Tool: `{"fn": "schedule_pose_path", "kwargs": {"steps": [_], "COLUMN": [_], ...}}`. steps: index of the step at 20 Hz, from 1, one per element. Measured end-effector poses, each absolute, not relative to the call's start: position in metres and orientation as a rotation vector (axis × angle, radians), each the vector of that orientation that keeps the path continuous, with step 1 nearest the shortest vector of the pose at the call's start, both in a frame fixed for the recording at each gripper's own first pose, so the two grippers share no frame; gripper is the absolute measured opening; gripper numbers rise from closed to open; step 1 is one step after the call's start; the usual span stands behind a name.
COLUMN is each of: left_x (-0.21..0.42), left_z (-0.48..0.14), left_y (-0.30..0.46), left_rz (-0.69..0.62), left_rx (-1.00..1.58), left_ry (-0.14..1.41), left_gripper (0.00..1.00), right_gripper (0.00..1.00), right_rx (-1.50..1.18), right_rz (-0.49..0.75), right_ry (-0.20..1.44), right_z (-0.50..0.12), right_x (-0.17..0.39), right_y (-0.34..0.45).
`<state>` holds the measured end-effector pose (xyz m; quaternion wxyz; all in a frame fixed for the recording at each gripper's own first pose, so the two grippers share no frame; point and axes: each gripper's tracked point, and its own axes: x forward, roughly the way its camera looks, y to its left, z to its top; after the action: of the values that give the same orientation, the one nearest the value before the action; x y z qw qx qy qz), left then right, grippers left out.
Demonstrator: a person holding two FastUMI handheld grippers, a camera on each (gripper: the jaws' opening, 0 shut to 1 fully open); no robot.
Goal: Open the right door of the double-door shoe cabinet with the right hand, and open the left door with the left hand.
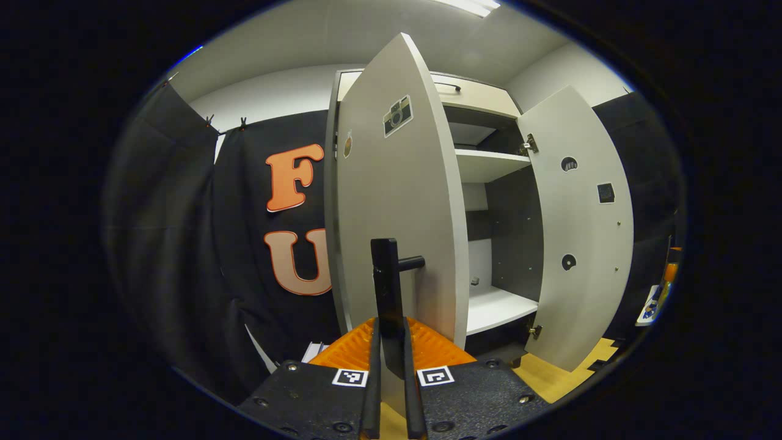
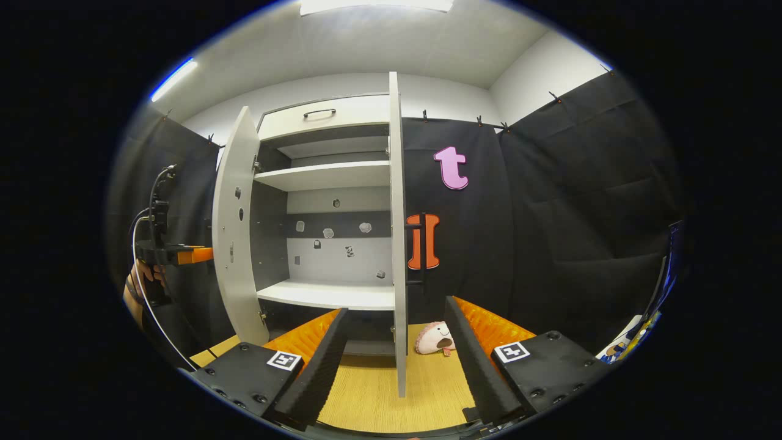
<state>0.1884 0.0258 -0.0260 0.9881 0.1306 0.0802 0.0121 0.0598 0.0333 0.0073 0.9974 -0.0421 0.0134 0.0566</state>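
Black cloth is hanging behind the double-door shoe cabinet [image 2: 324, 201], whose doors are both standing swung out. The left hand-held gripper [image 1: 391, 366] is clamping the left door's upright black handle [image 1: 386, 287], which is running vertically straight ahead between its fingers. The right hand-held gripper [image 2: 391, 342] is sitting with fingers apart, the right door [image 2: 398, 244] standing edge-on just ahead between them, untouched.
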Motion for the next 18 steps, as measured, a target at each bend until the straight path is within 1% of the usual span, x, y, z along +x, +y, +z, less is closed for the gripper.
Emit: {"fn": "schedule_pose_path", "kwargs": {"steps": [5, 9, 10, 11, 12, 13, 14, 15, 16, 18], "left_x": [0.189, 0.19, 0.19, 0.189, 0.191, 0.191, 0.191, 0.193, 0.192, 0.188], "left_z": [-0.025, -0.021, -0.021, -0.022, -0.022, -0.023, -0.023, -0.022, -0.022, -0.022], "left_y": [0.033, 0.035, 0.037, 0.036, 0.031, 0.028, 0.026, 0.031, 0.032, 0.034], "left_rz": [0.088, 0.114, 0.123, 0.117, 0.108, 0.096, 0.086, 0.081, 0.078, 0.07], "left_rx": [0.297, 0.284, 0.275, 0.247, 0.209, 0.188, 0.192, 0.202, 0.213, 0.23], "left_ry": [0.132, 0.104, 0.102, 0.099, 0.097, 0.095, 0.092, 0.088, 0.088, 0.09], "left_gripper": [0.1, 0.08, 0.06, 0.03, 0.1, 0.02, 0.02, 0.02, 0.02, 0.05], "right_gripper": [0.99, 0.99, 0.91, 0.99, 0.99, 0.99, 0.99, 0.91, 0.99, 0.99], "right_rx": [-0.077, -0.055, -0.054, -0.053, -0.053, -0.053, -0.054, -0.056, -0.057, -0.052], "right_rz": [0.142, 0.165, 0.165, 0.164, 0.163, 0.162, 0.16, 0.159, 0.158, 0.16], "right_ry": [0.032, 0.038, 0.04, 0.042, 0.044, 0.045, 0.046, 0.046, 0.047, 0.053], "right_z": [0.005, 0.002, 0.001, 0.001, 0.0, 0.0, 0.0, 0.0, 0.0, -0.002], "right_x": [0.069, 0.077, 0.079, 0.08, 0.081, 0.082, 0.082, 0.082, 0.083, 0.085], "right_y": [0.042, 0.05, 0.05, 0.051, 0.052, 0.051, 0.051, 0.052, 0.053, 0.055]}}
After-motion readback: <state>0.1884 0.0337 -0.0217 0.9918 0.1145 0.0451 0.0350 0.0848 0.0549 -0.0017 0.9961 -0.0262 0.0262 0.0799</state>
